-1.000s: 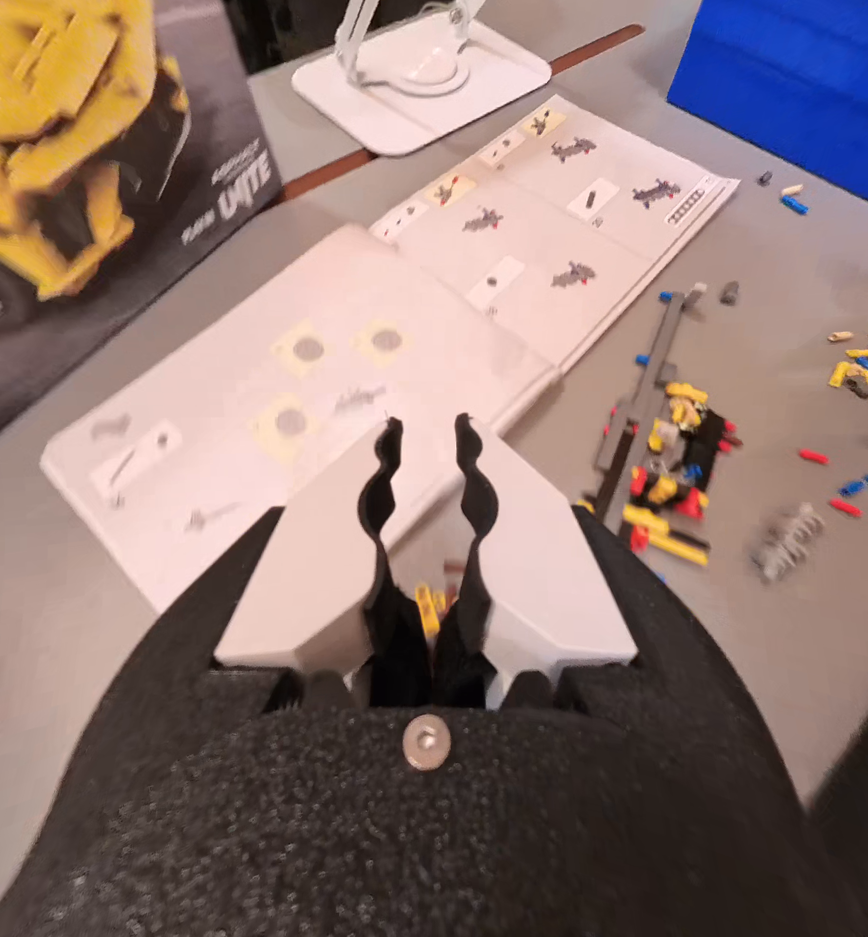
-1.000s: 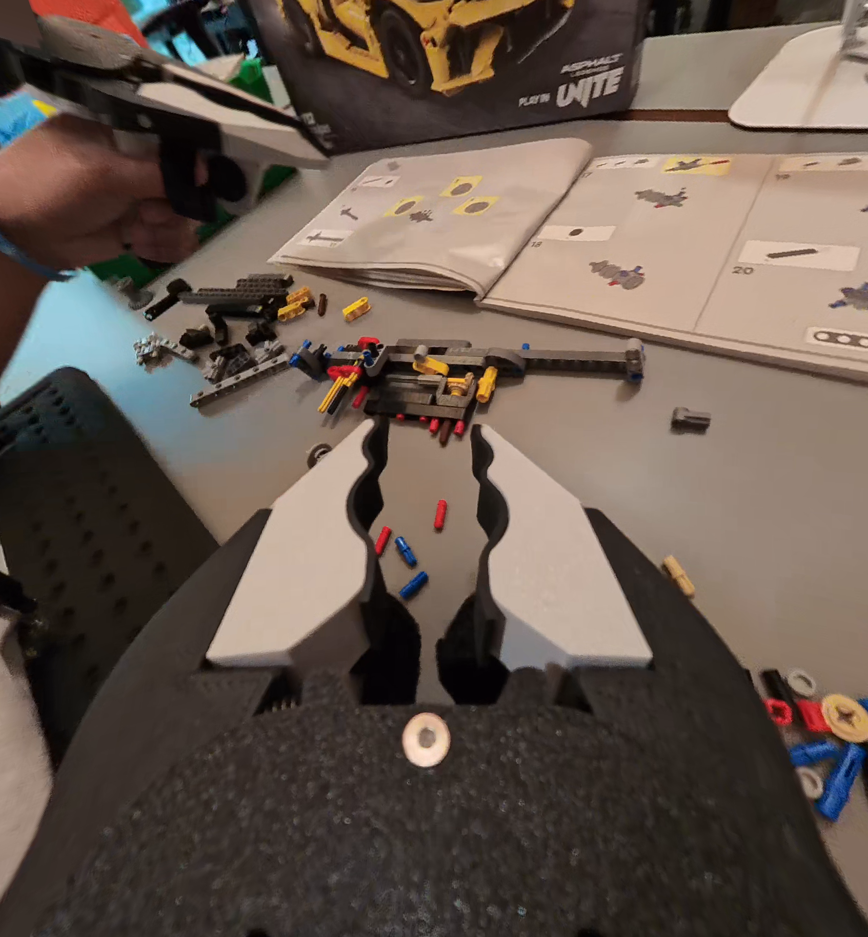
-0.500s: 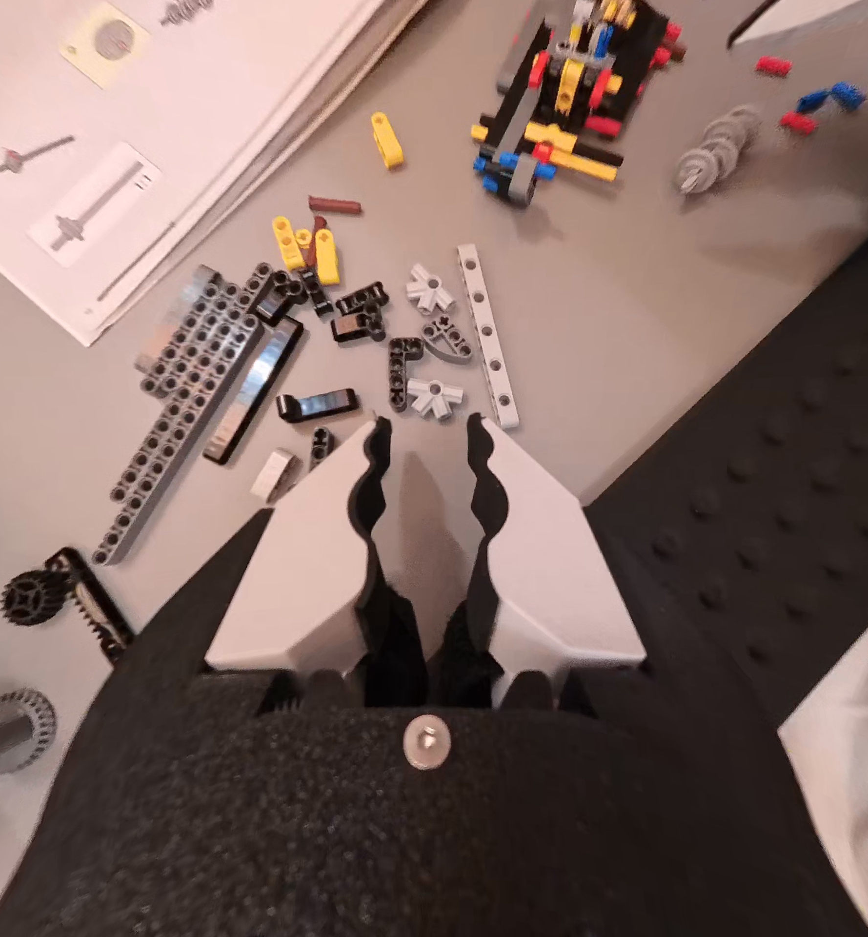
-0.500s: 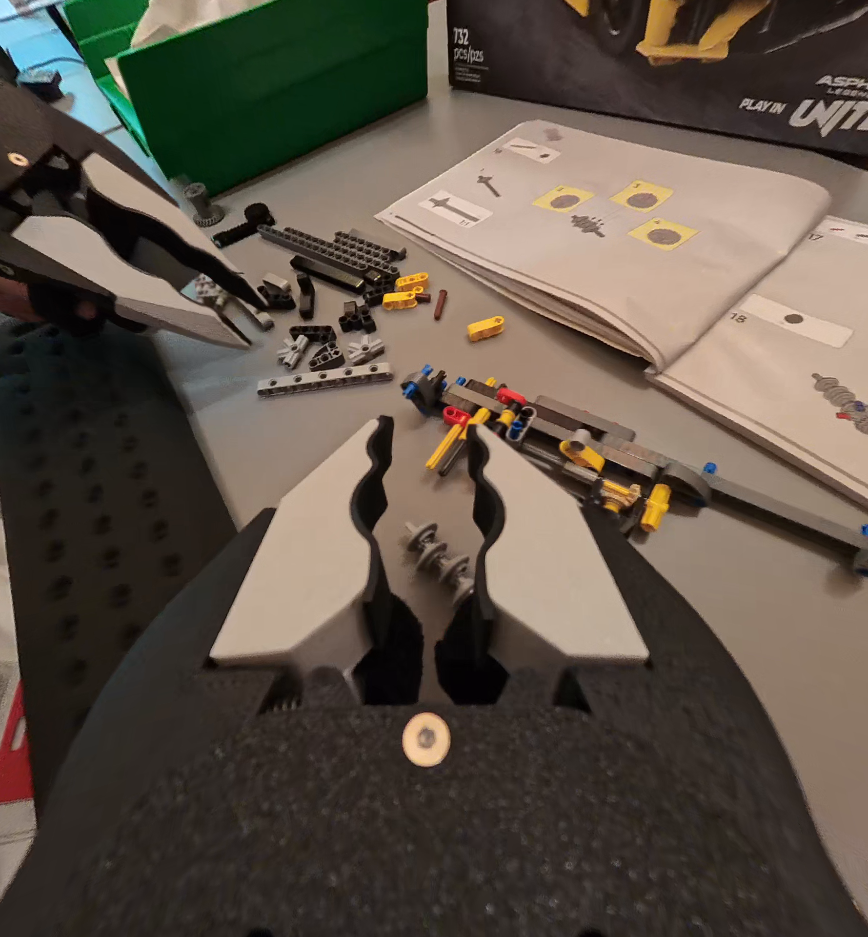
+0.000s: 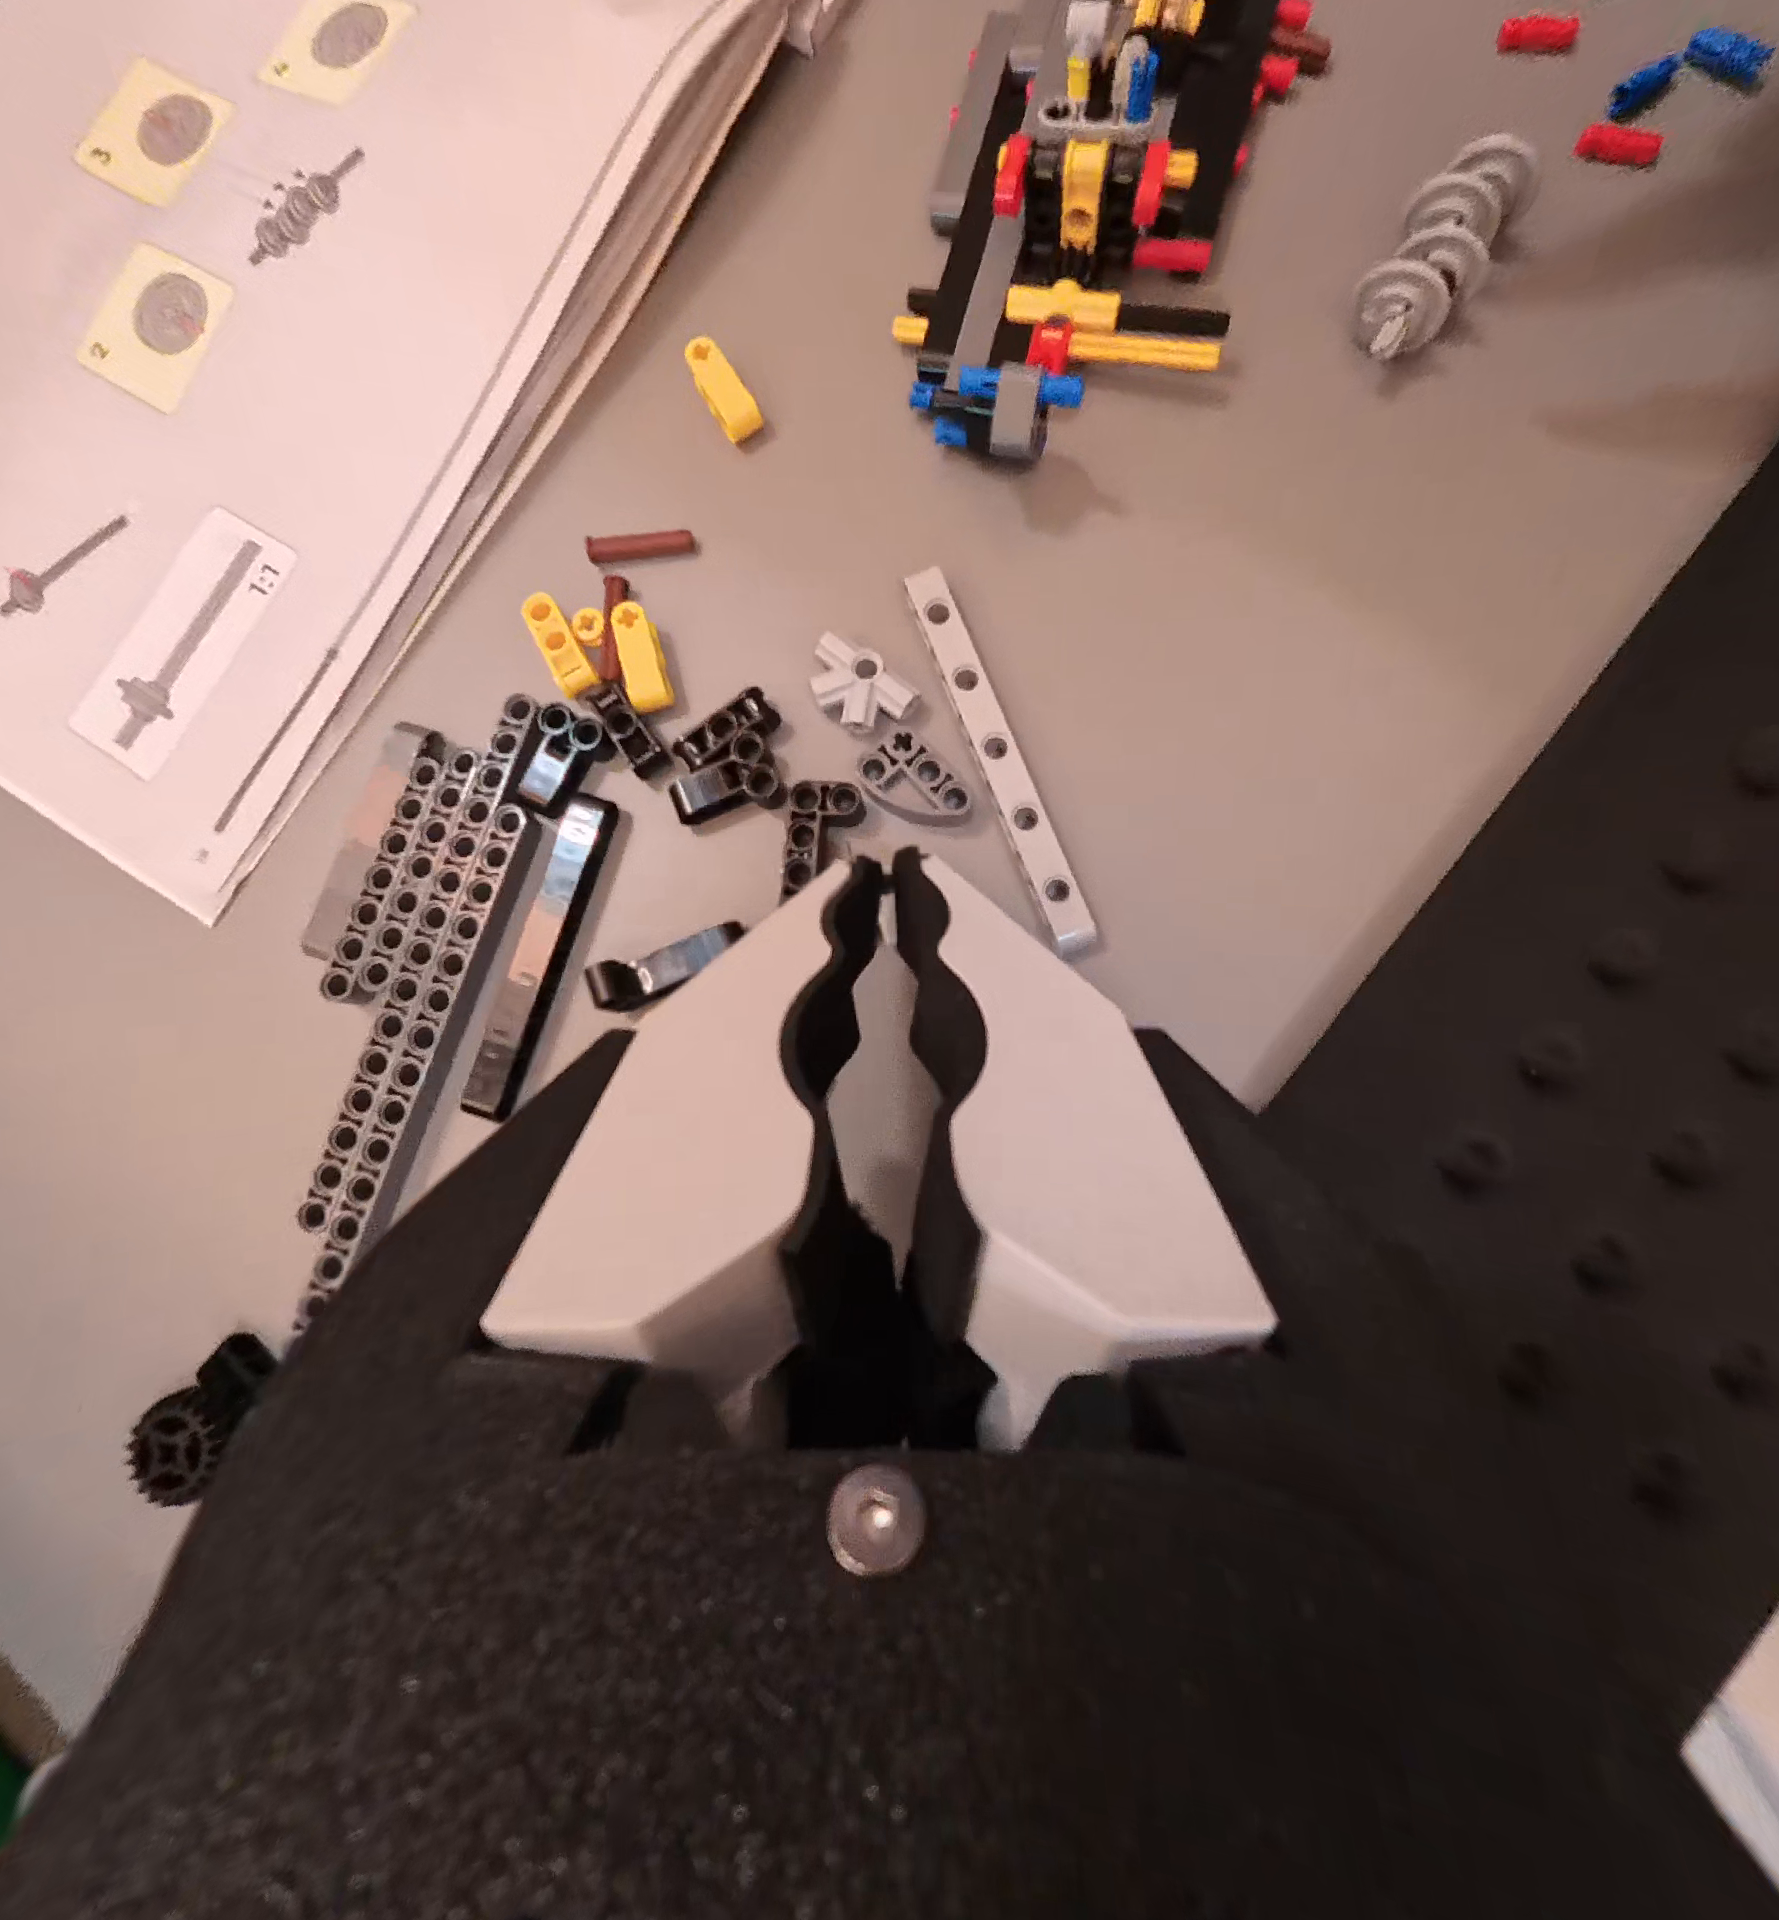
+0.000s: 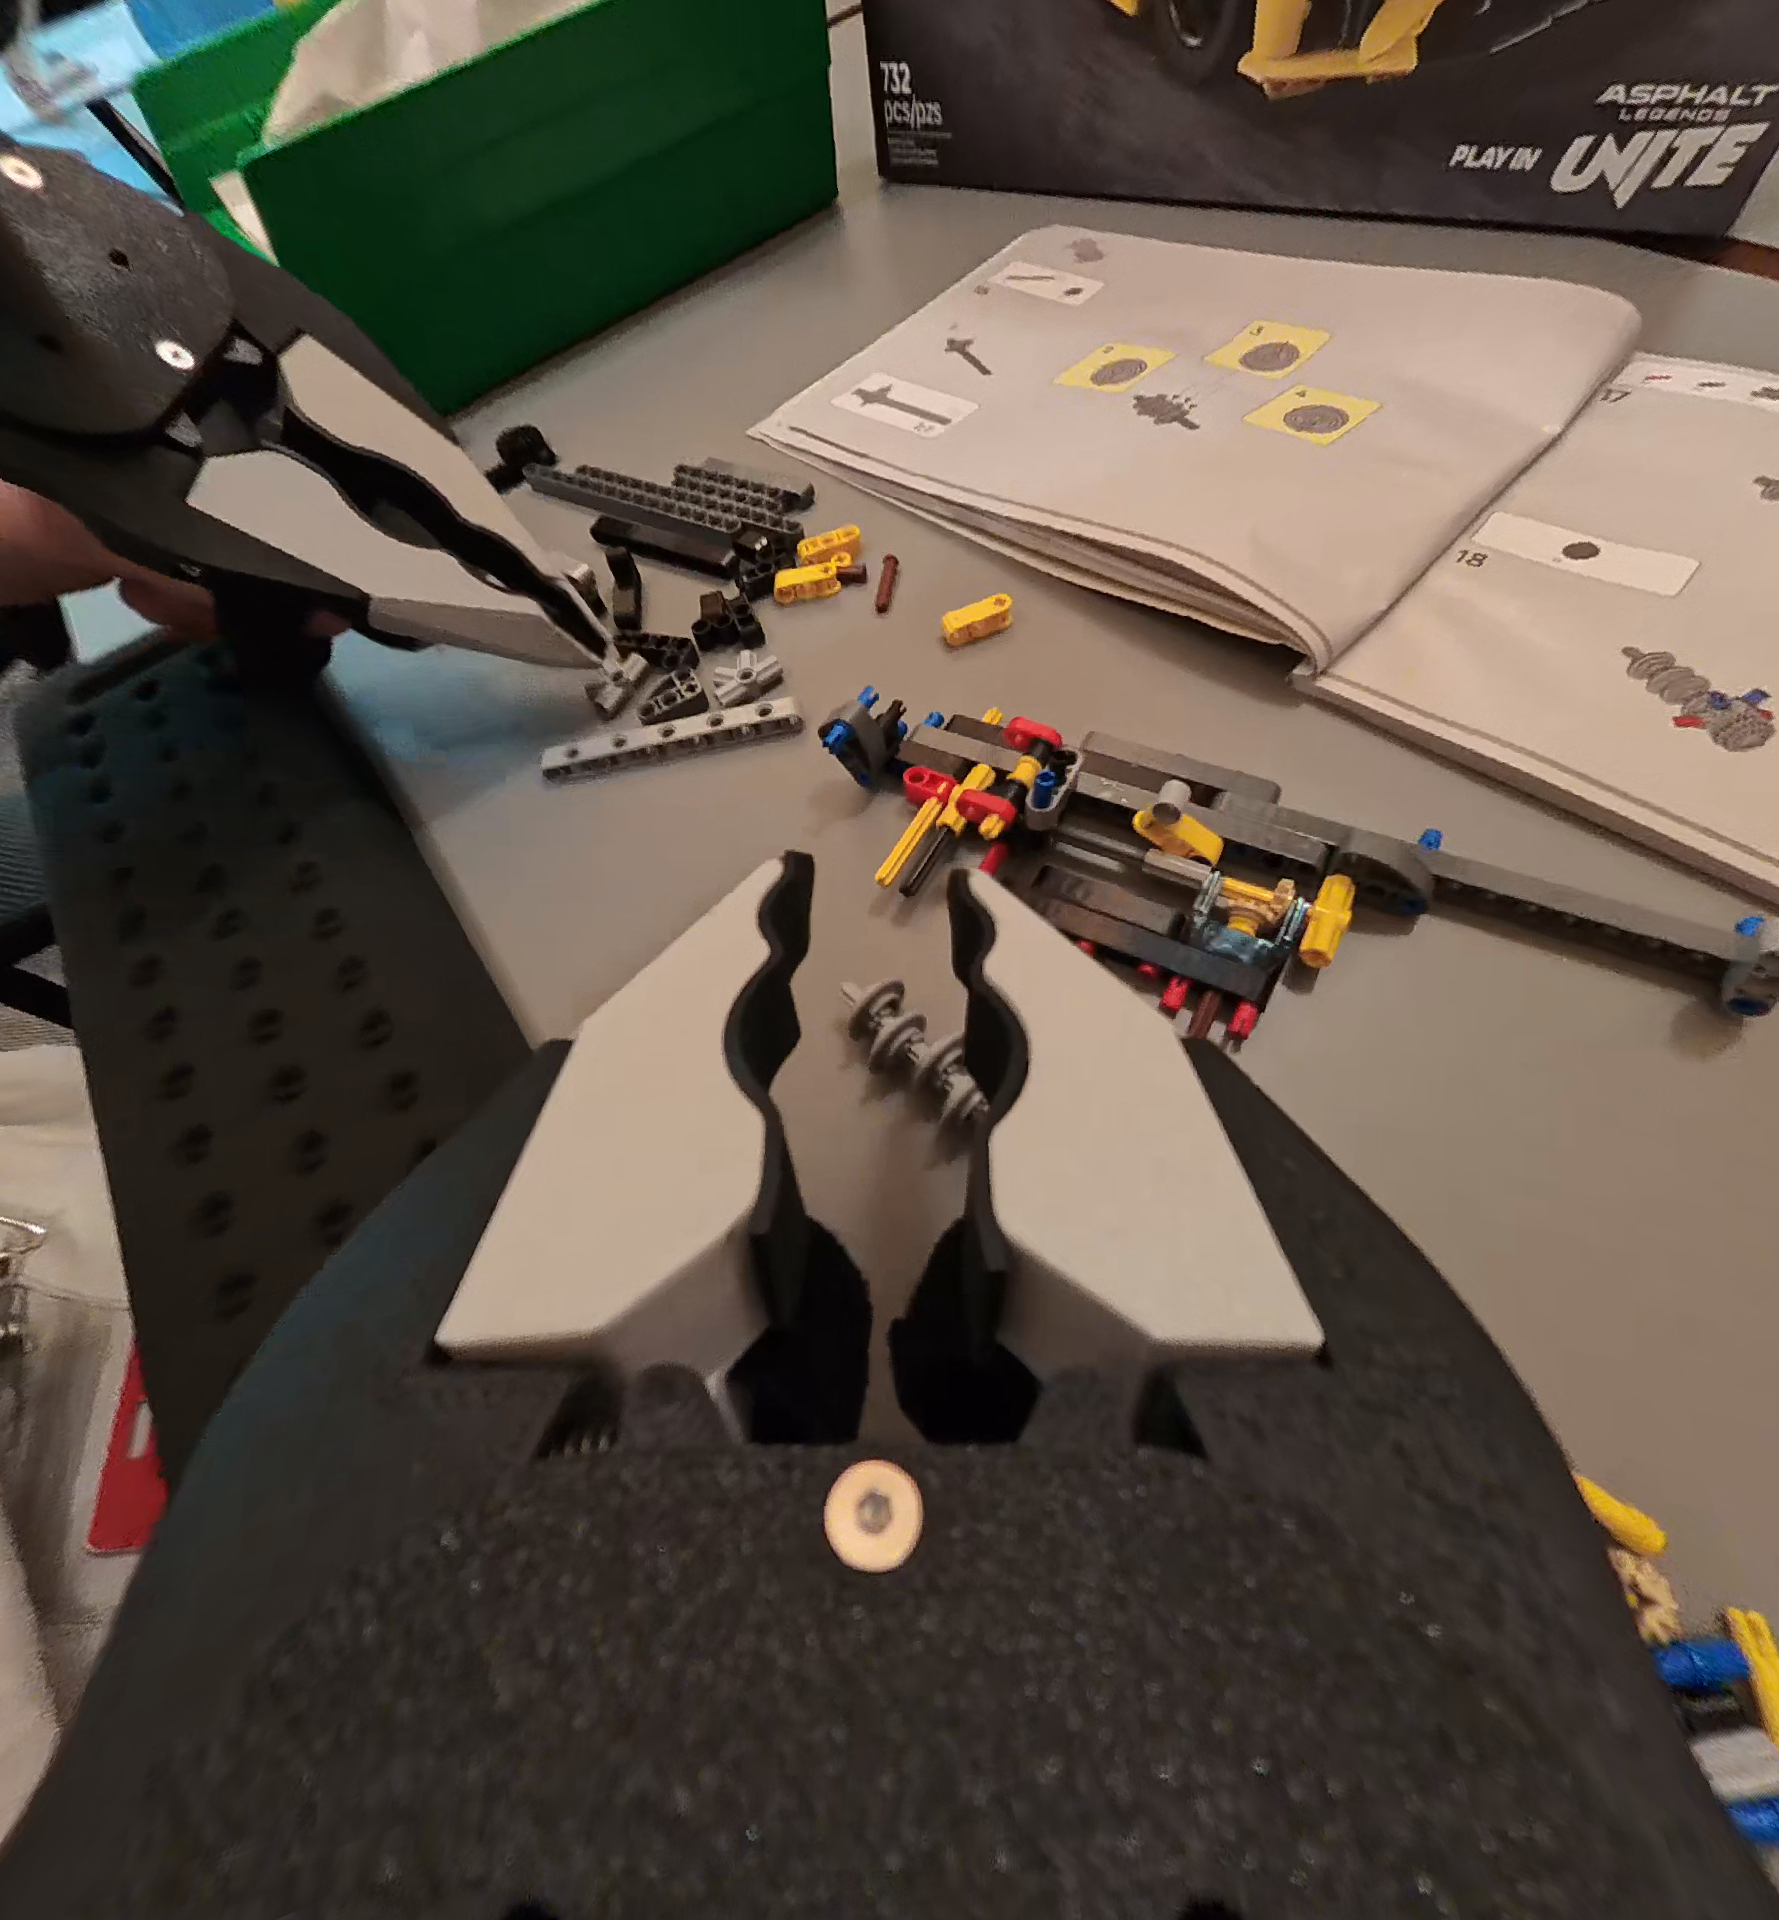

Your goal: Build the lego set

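The left gripper (image 5: 877, 868) is pinched nearly closed on a small grey piece (image 6: 615, 681) at the loose-parts pile, left of centre in the right wrist view. The right gripper (image 6: 880, 883) hangs spread apart above a grey disc-stacked axle (image 6: 911, 1044) — the part-built chassis (image 6: 1103, 831) lies just beyond, the instruction booklet (image 6: 1228, 436) upper right.
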Tool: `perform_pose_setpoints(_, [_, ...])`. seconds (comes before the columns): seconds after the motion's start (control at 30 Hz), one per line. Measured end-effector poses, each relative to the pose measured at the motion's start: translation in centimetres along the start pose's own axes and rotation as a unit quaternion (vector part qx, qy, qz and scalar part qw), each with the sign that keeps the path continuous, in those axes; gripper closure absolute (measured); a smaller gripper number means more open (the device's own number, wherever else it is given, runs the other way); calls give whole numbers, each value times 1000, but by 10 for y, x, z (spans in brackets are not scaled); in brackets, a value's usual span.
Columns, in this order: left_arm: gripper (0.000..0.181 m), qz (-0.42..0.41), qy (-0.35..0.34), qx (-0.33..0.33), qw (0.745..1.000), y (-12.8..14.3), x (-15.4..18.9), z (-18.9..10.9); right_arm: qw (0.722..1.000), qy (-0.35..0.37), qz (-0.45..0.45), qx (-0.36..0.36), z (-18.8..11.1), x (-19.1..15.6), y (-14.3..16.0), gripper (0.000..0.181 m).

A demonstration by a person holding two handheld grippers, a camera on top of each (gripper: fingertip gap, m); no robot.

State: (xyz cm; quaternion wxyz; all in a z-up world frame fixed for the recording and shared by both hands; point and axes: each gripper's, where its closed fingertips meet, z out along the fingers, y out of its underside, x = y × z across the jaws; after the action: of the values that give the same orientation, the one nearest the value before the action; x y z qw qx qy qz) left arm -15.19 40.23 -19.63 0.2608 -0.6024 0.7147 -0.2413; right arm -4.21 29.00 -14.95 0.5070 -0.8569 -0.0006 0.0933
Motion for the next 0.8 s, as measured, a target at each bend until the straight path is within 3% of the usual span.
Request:
perform_pose_setpoints(0.13, [174, 15, 28, -21, 999, 5, 2, -7, 1000, -20, 11, -1, 0, 2, -4, 155])
perform_pose_setpoints(0.27, [152, 24, 19, -44, 999, 13, -4, -2, 1000, -18, 12, -3, -1, 6, -2, 155])
perform_pose_setpoints(0.8, [155, 30, 5, -58, 998, 13, -3, 0, 999, -29, 21, -12, 8, 11, 2, 156])
